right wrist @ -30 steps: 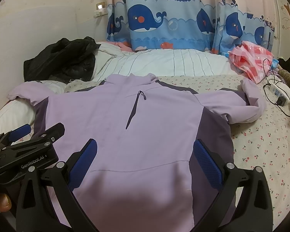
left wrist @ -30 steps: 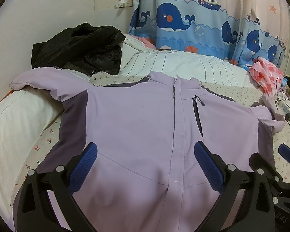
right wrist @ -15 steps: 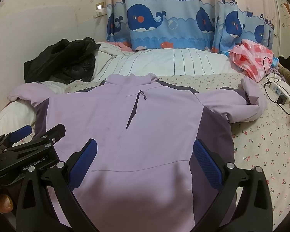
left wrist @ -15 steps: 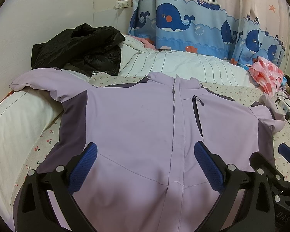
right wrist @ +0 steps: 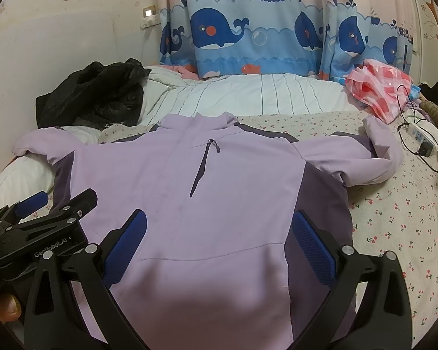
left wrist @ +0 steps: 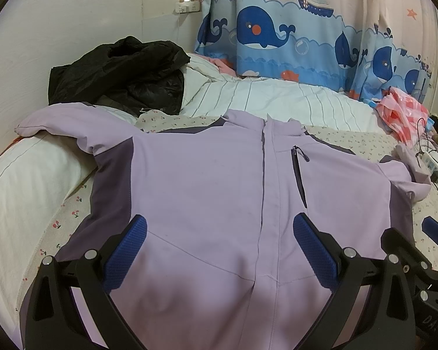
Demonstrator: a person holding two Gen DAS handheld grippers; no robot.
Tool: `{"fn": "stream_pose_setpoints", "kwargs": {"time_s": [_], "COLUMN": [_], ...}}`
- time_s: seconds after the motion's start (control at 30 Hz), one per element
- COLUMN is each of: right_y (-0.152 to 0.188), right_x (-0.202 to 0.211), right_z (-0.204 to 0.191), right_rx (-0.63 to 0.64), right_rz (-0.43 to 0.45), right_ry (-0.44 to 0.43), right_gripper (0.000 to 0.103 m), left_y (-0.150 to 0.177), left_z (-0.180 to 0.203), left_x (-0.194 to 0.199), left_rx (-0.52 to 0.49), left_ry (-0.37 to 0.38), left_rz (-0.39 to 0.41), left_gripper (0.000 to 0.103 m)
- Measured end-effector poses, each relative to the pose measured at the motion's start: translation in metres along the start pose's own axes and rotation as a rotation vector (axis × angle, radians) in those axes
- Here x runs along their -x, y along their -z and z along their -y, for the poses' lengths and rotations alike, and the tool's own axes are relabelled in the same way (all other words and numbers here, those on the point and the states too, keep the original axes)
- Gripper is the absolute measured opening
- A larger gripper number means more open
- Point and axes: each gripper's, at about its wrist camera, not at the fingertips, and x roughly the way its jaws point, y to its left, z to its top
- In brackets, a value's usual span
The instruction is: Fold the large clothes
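A lilac jacket (left wrist: 207, 186) with dark purple side panels lies spread flat, front up, on the bed; it also shows in the right wrist view (right wrist: 236, 186). Its left sleeve (left wrist: 58, 122) rests on a white pillow, and its right sleeve (right wrist: 373, 157) is bent near the bed's right side. My left gripper (left wrist: 219, 250) is open and empty above the jacket's hem. My right gripper (right wrist: 219, 248) is open and empty above the hem, to the right of the left gripper (right wrist: 41, 218).
A black jacket (left wrist: 122, 73) is heaped at the back left. A striped white duvet (left wrist: 277, 102) lies behind the lilac jacket. A pink checked bag (right wrist: 379, 87) and a power strip (right wrist: 423, 137) with cables sit at the right. A whale curtain (right wrist: 262, 35) hangs behind.
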Motion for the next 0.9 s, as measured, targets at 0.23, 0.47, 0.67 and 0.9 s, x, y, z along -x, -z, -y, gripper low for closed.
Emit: {"fn": "stream_pose_setpoints", "kwargs": {"time_s": [0.23, 0.47, 0.67, 0.9], "right_y": [-0.0014, -0.0017, -0.0011, -0.0018], "right_x": [0.0016, 0.0013, 0.0016, 0.0021], "right_z": [0.0026, 0.0029, 0.0035, 0.0045], "right_rx": [-0.003, -0.003, -0.003, -0.004], "right_rz": [0.002, 0.003, 0.002, 0.003], "right_ry": [-0.001, -0.002, -0.002, -0.003], "right_gripper": [0.096, 0.096, 0.096, 0.096], "left_y": [-0.0023, -0.0012, -0.0014, -0.0024], "left_z": [-0.0017, -0.001, -0.0015, -0.0017], "left_x": [-0.0002, 0.0003, 0.0002, 0.0], "left_rx": [-0.002, -0.001, -0.001, -0.001], "left_ry": [-0.001, -0.001, -0.001, 0.0], "left_rz": [0.004, 0.003, 0.004, 0.004], "left_gripper": [0.096, 0.096, 0.096, 0.096]}}
